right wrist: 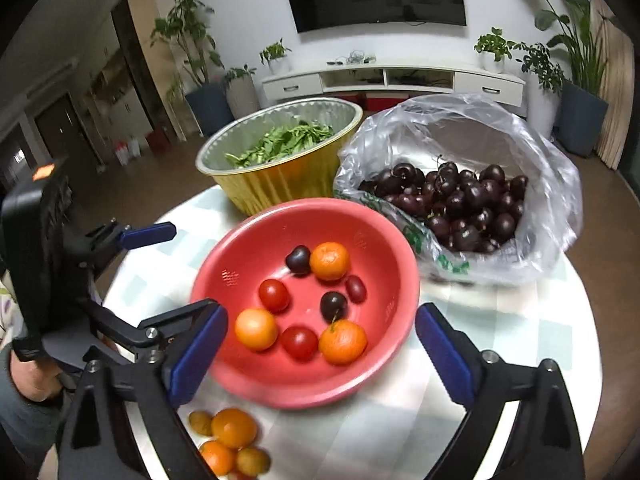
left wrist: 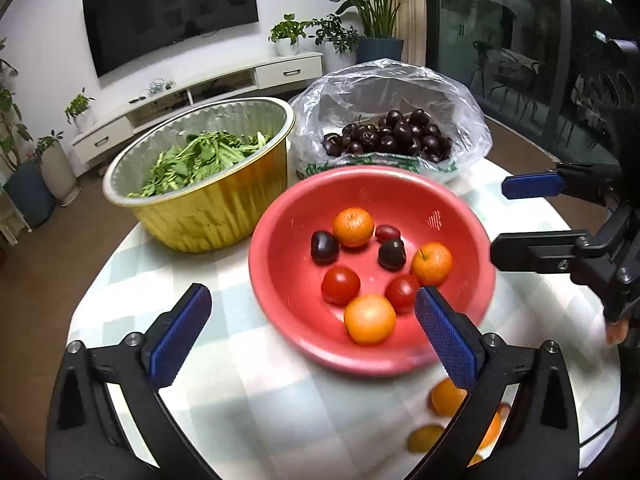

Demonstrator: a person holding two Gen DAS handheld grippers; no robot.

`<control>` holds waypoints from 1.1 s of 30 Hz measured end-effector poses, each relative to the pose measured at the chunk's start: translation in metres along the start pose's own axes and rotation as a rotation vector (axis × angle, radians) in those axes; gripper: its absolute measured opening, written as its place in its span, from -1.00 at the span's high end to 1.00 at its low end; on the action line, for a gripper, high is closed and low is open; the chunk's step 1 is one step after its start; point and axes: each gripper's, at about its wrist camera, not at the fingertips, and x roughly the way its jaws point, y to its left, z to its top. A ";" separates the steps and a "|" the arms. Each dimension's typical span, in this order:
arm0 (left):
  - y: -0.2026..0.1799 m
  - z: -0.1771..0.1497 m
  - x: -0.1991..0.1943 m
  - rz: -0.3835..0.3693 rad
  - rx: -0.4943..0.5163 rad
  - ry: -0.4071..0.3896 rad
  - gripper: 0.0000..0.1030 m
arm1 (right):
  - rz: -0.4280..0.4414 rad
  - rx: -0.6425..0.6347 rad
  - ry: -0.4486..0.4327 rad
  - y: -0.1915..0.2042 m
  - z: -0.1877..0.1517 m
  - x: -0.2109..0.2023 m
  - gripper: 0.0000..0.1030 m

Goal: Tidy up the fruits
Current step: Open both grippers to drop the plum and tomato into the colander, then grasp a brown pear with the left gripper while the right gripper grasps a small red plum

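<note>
Fruits sit in the red bowl [right wrist: 256, 380] at the middle of the round surface [right wrist: 520, 320], and that bowl is my landmark. Inside it I count three oranges [right wrist: 330, 261], two red tomatoes [right wrist: 274, 295], two dark cherries [right wrist: 299, 259] and one small reddish oval fruit [right wrist: 355, 289], all lying loose on the bottom. More small orange and yellowish fruits [right wrist: 234, 428] lie in a cluster on the surface just in front of the bowl, on its near left side as my right wrist camera sees it.

Behind the bowl to the right, a clear plastic bag [right wrist: 552, 184] stands open, packed with dark cherries. Behind the bowl to the left, a gold foil pan [right wrist: 280, 184] holds chopped green leaves [right wrist: 288, 138]. Both the bag and the pan look just beside the bowl's far rim.

My left gripper [left wrist: 312, 320] hangs at the near side of the bowl, fingers spread wide and empty, its right fingertip over the near rim. My right gripper [right wrist: 320, 340] hangs at the bowl's near edge too, likewise spread wide and grasping nothing, one blue pad at each side of the bowl. In the left wrist view the right gripper shows beside the bowl's right rim, its fingers apart. Some blur smears the bowl's near rim and the loose fruit in front of it.
</note>
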 end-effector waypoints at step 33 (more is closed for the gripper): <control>-0.061 -0.143 -0.053 -0.095 0.018 0.132 -0.99 | 0.039 -0.175 0.156 0.058 -0.132 -0.001 -0.03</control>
